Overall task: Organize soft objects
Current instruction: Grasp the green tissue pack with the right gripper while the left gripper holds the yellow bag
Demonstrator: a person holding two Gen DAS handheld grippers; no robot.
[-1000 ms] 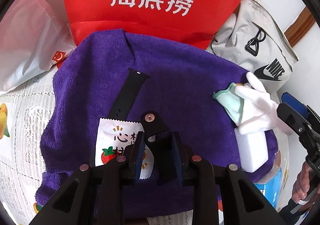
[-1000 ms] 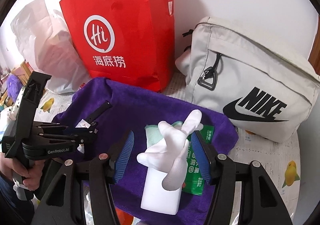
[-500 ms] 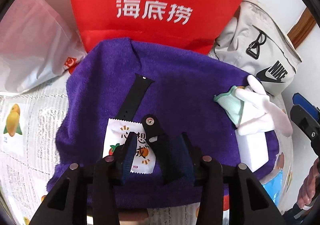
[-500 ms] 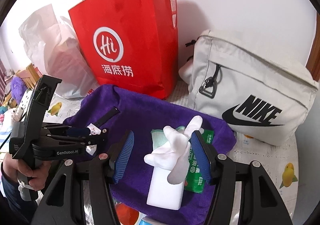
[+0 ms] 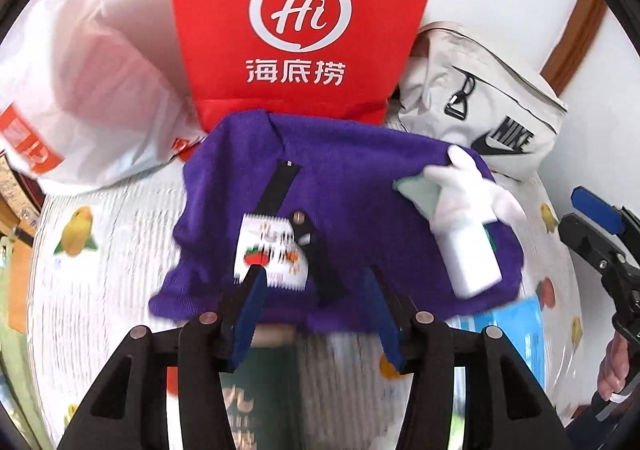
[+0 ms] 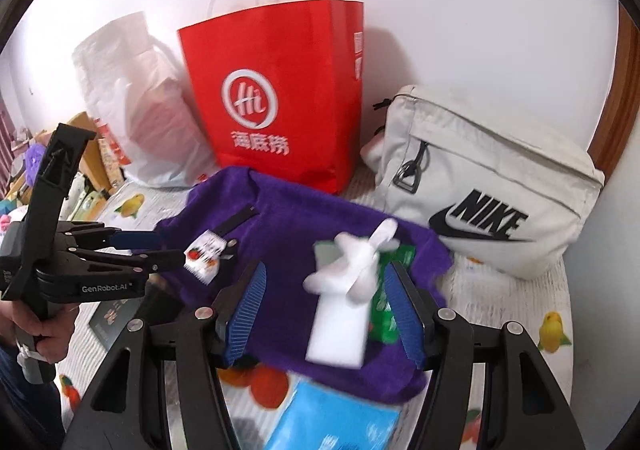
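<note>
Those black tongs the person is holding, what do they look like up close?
Each is a black plastic handheld frame. The left gripper has a pistol-style handle, silver rivets and white "GenRobot.AI" lettering on its side. The right gripper shows two angular black fingers lined with ribbed blue pads. No cables or sleeves are visible.

Both views are bright with even, soft daylight and faint shadows. Motion blur smears the purple towel (image 5: 360,178), the white glove (image 6: 360,262) and the tabletop (image 5: 120,250) print. Fisheye bending curves the edges, with black corners.
</note>
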